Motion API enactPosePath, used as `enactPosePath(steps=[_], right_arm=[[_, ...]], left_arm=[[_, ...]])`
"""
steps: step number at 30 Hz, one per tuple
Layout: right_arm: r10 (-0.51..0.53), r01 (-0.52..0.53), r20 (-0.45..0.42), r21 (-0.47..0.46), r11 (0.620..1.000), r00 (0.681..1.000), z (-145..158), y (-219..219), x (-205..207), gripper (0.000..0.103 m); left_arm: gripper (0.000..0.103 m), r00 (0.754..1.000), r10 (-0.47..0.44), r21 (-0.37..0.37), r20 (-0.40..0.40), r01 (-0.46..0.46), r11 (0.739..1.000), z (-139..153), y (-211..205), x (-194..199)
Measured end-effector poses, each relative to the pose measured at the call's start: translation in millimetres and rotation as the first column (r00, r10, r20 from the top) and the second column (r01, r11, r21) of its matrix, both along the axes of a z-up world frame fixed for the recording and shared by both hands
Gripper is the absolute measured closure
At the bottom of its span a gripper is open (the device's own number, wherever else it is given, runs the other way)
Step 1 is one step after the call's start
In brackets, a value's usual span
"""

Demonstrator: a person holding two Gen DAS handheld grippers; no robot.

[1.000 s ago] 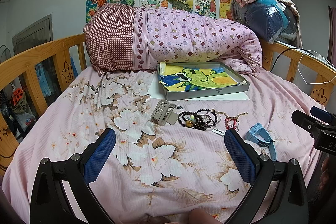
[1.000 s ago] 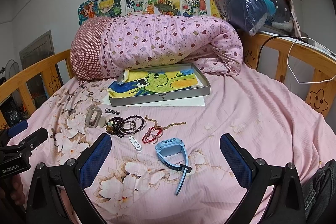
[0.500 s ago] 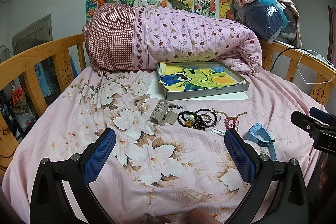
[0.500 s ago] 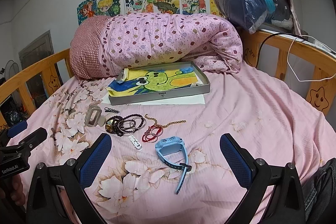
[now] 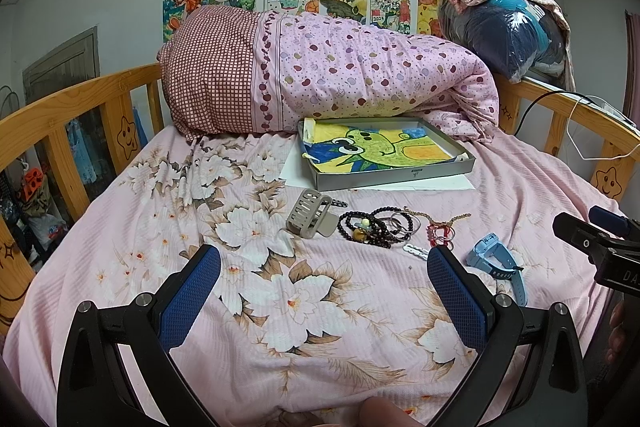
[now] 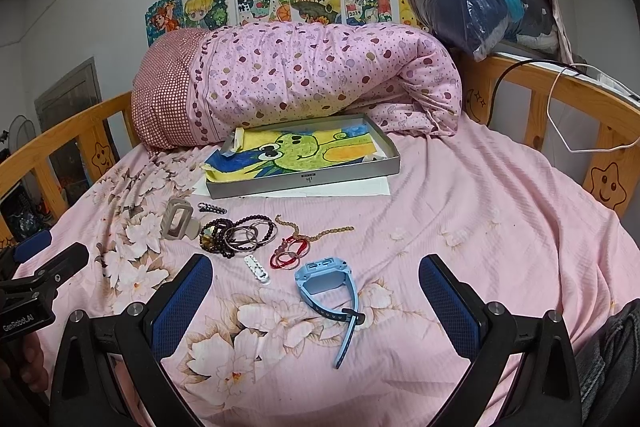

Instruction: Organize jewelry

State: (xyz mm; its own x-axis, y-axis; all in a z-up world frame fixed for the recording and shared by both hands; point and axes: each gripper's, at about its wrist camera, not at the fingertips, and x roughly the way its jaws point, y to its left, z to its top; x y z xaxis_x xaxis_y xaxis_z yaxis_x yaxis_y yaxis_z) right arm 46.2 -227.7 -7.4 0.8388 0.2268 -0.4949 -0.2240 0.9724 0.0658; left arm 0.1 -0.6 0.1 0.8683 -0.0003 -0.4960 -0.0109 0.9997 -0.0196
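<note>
Jewelry lies scattered mid-bed: a beige hair claw [image 5: 310, 218] [image 6: 179, 219], dark bead bracelets with metal bangles [image 5: 376, 225] [image 6: 239, 234], a thin gold chain [image 6: 316, 227], red string loops [image 6: 290, 253], a white clip [image 6: 256, 268] and a blue watch [image 6: 328, 287] [image 5: 498, 265]. Behind them sits a shallow grey box [image 5: 394, 177] [image 6: 308, 181] lined with a frog drawing. My left gripper [image 5: 324, 291] hovers open over the floral sheet, short of the claw. My right gripper [image 6: 316, 301] is open, with the watch lying between its fingers, untouched.
A rolled pink quilt [image 5: 340, 83] lies behind the box. Wooden bed rails [image 5: 60, 123] [image 6: 568, 95] run along both sides, with a cable [image 6: 560, 131] hanging on the right rail. A plastic-wrapped bundle [image 6: 480, 7] sits at the back right. White paper [image 6: 340, 189] lies under the box.
Both views have shifted very slightly; the right gripper has edged a little closer to the watch. No item has moved, and both grippers stay open.
</note>
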Motion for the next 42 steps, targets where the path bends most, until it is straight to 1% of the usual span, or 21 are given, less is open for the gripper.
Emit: enactPosePath(steps=[4,7,9,11,12,16,18,22,26,28,30,33,35,36,37,38,39,40,41,42], right_arm=[[-0.011,0.011,-0.031,-0.005,1.000,0.999,-3,-3,0,0.000],[-0.017,0.017,-0.106,-0.002,1.000,0.994,-11,-5,4,0.000],[-0.010,0.010,-0.166,0.001,1.000,0.986,-16,-6,9,0.000],[-0.002,0.002,-0.226,-0.002,1.000,0.974,-23,-9,17,0.000],[0.009,-0.009,-0.252,0.002,1.000,0.968,-26,-10,17,0.000],[0.040,-0.034,-0.311,0.025,0.999,0.950,-28,-21,25,0.000],[0.071,-0.062,-0.356,0.037,0.997,0.932,-29,-25,32,0.000],[0.096,-0.091,-0.401,0.032,0.995,0.911,-33,-32,47,0.000],[0.130,-0.136,-0.437,0.019,0.991,0.890,-40,-29,59,0.000],[0.162,-0.157,-0.476,0.052,0.986,0.865,-45,-28,71,0.000],[0.181,-0.166,-0.506,0.075,0.983,0.843,-51,-27,72,0.000],[0.177,-0.176,-0.531,0.053,0.983,0.829,-58,-22,79,0.000],[0.182,-0.186,-0.543,0.047,0.981,0.820,-61,-22,86,0.003],[0.182,-0.190,-0.550,0.043,0.981,0.815,-64,-21,87,0.007],[0.182,-0.192,-0.556,0.041,0.980,0.811,-66,-21,93,0.011],[0.182,-0.192,-0.566,0.042,0.980,0.804,-69,-20,94,0.012],[0.179,-0.190,-0.577,0.043,0.981,0.797,-73,-20,93,0.016],[0.177,-0.187,-0.587,0.044,0.981,0.790,-76,-23,103,0.021],[0.176,-0.183,-0.595,0.049,0.982,0.784,-78,-24,101,0.023],[0.175,-0.180,-0.604,0.053,0.982,0.778,-80,-25,100,0.027]], left_arm=[[0.002,1.000,0.010,0.001,-0.011,-0.010,1.000,0,0,1],[0.002,0.999,0.031,0.006,-0.037,-0.031,1.000,-7,-9,4],[0.002,0.998,0.035,0.020,-0.055,-0.034,0.999,-5,-9,4],[0.002,0.996,0.028,0.020,-0.087,-0.026,0.999,-12,-9,10],[0.002,0.994,0.016,0.009,-0.108,-0.016,1.000,-17,-8,19],[0.002,0.983,-0.021,-0.039,-0.184,0.014,0.999,-20,-8,39],[0.002,0.975,-0.043,-0.078,-0.220,0.027,0.997,-20,-5,49],[0.002,0.959,-0.076,-0.141,-0.274,0.038,0.989,-18,0,64],[0.002,0.946,-0.112,-0.189,-0.305,0.055,0.980,-22,0,74],[0.002,0.940,-0.137,-0.218,-0.314,0.069,0.973,-25,-3,81],[0.002,0.934,-0.167,-0.243,-0.314,0.091,0.966,-26,-6,88],[0.003,0.925,-0.216,-0.272,-0.311,0.131,0.953,-29,-15,100],[0.008,0.917,-0.248,-0.292,-0.314,0.156,0.944,-31,-19,108],[0.010,0.909,-0.269,-0.307,-0.319,0.170,0.936,-33,-22,114],[0.017,0.903,-0.282,-0.317,-0.322,0.178,0.932,-35,-25,117],[0.023,0.894,-0.301,-0.332,-0.331,0.189,0.924,-38,-27,122],[0.028,0.885,-0.320,-0.345,-0.339,0.199,0.917,-41,-30,127],[0.036,0.877,-0.337,-0.355,-0.344,0.210,0.911,-43,-32,130],[0.043,0.865,-0.357,-0.367,-0.352,0.224,0.903,-46,-35,134],[0.045,0.853,-0.377,-0.379,-0.360,0.235,0.895,-49,-38,138]])
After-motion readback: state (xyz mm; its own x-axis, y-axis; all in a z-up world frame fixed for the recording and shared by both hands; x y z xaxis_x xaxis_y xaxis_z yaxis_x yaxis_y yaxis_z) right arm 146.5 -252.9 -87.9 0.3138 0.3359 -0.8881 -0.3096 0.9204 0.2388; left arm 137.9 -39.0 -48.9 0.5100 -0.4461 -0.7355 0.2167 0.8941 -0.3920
